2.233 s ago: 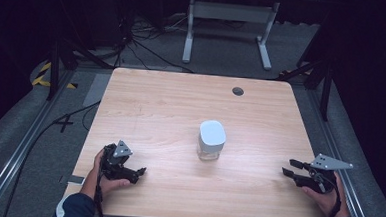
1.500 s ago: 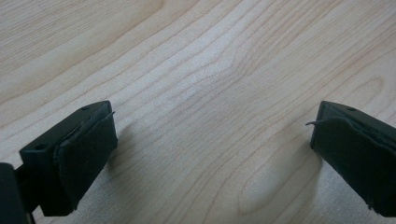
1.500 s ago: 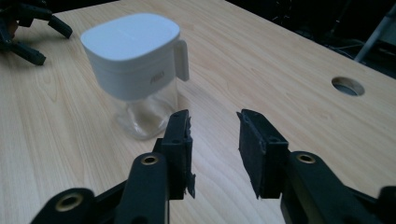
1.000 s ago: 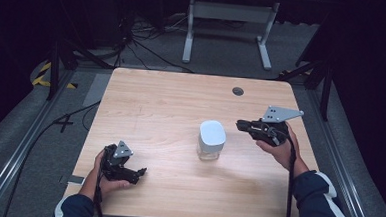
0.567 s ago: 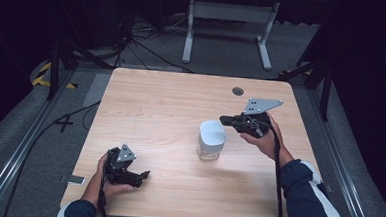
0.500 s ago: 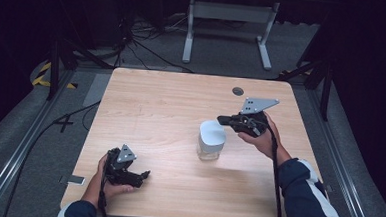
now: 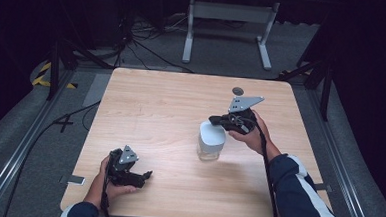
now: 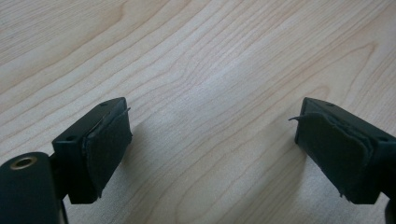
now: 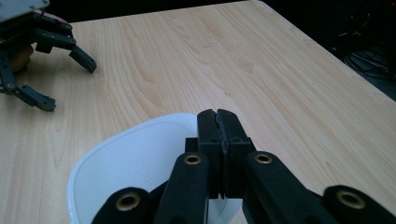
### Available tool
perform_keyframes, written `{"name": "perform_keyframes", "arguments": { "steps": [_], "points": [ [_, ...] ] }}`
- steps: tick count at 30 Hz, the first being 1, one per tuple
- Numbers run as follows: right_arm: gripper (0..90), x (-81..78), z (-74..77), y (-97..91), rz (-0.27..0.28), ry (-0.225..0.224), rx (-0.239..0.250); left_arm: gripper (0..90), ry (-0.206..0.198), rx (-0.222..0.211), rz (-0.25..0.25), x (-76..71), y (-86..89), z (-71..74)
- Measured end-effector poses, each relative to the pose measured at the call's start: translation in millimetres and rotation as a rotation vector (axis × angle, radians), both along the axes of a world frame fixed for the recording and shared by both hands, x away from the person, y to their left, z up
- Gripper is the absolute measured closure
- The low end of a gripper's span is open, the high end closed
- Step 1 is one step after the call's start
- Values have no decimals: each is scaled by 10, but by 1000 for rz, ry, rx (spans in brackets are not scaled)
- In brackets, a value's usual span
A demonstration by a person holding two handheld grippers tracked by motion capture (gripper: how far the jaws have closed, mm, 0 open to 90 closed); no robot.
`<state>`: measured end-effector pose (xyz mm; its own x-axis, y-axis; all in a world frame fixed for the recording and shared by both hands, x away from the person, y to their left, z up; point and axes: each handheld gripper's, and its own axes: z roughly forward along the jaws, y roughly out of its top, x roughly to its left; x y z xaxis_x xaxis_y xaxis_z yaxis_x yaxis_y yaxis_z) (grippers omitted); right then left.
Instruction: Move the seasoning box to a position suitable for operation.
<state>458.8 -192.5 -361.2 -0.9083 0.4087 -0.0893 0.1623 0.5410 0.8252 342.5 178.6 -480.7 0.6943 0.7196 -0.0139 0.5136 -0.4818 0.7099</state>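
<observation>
A clear container with a white lid (image 7: 212, 139) stands upright near the middle of the wooden table (image 7: 171, 102). My right gripper (image 7: 214, 121) is shut with nothing between its jaws. Its tips hover over the back edge of the lid; I cannot tell if they touch it. In the right gripper view the closed jaws (image 9: 218, 119) point across the white lid (image 9: 126, 158). My left gripper (image 7: 145, 179) rests near the table's front left corner, open. Its jaws have just been closing slightly, with only bare wood between the pads (image 8: 105, 144). The right gripper view shows it far off (image 9: 69, 85).
A small round hole (image 7: 238, 91) sits in the table top near the back edge. Behind the table stands a white metal frame (image 7: 226, 15) among floor cables. Rails run along both sides of the table.
My right hand has travelled from the table's right front to the container, and its shut tips now reach over the lid. The left hand has hardly moved.
</observation>
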Motion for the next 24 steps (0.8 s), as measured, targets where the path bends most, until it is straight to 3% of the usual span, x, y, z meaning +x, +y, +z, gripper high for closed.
{"name": "perform_keyframes", "arguments": {
  "steps": [9,12,16,22,24],
  "points": [
    [899,33,-30,40,-12,10,-7,184,3,3,-17,2,-44,26],
    [899,42,-35,49,-14,8,-5,271,0,-3,-35,15,-110,44],
    [900,60,-32,59,-23,6,-11,363,-25,12,-86,26,-234,99],
    [900,77,-34,66,-23,12,-6,442,-108,-40,-164,45,-547,292],
    [900,81,-34,69,-25,12,-7,464,-111,-51,-176,51,-599,326]
  ]
}}
